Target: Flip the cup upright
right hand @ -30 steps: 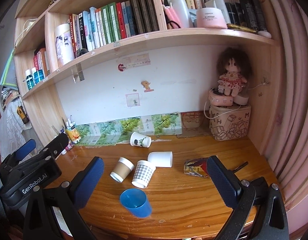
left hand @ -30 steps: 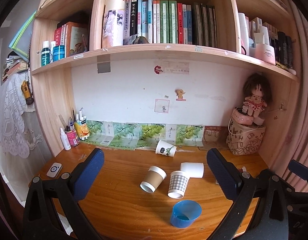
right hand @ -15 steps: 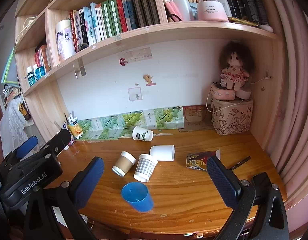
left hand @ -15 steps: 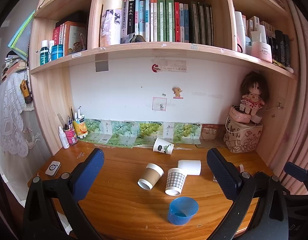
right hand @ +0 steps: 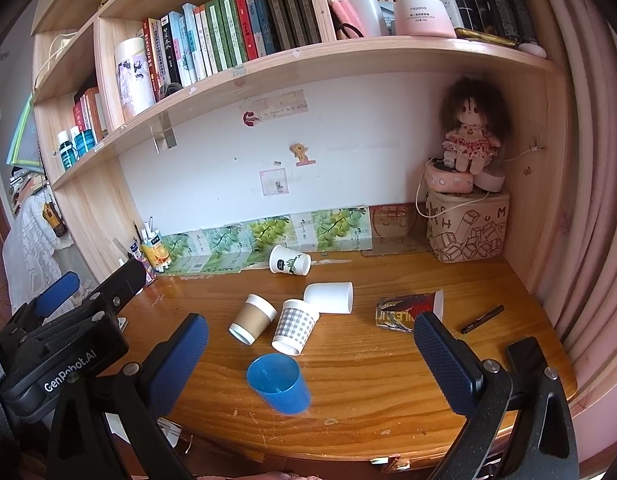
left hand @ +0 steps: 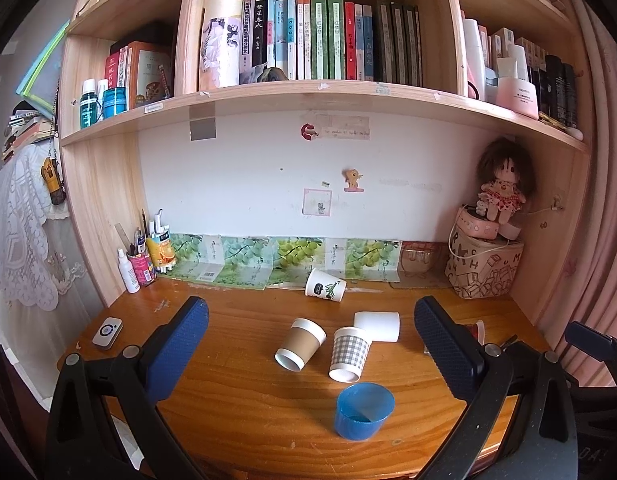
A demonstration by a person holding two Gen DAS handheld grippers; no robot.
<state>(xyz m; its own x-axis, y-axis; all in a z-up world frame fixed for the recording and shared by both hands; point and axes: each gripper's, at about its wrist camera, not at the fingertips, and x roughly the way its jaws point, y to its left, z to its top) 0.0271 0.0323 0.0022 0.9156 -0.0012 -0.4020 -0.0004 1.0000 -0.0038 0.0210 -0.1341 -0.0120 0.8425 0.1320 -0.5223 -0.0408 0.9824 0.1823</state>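
Observation:
Several cups lie on their sides on the wooden desk: a brown-sleeved paper cup, a grey checked cup, a plain white cup and a white cup with a leaf print near the wall. A blue plastic cup stands upright nearest me. My left gripper and right gripper are both open and empty, held back above the desk's front edge. The left gripper's body also shows in the right wrist view.
A snack packet, a black pen and a dark phone lie at the right. A patterned box with a doll stands back right. A pen holder and bottles stand back left; a small white device lies left.
Both cameras have drawn back and risen a little, so the cups sit slightly lower and farther in view. The cups have not moved. Both grippers stay open.

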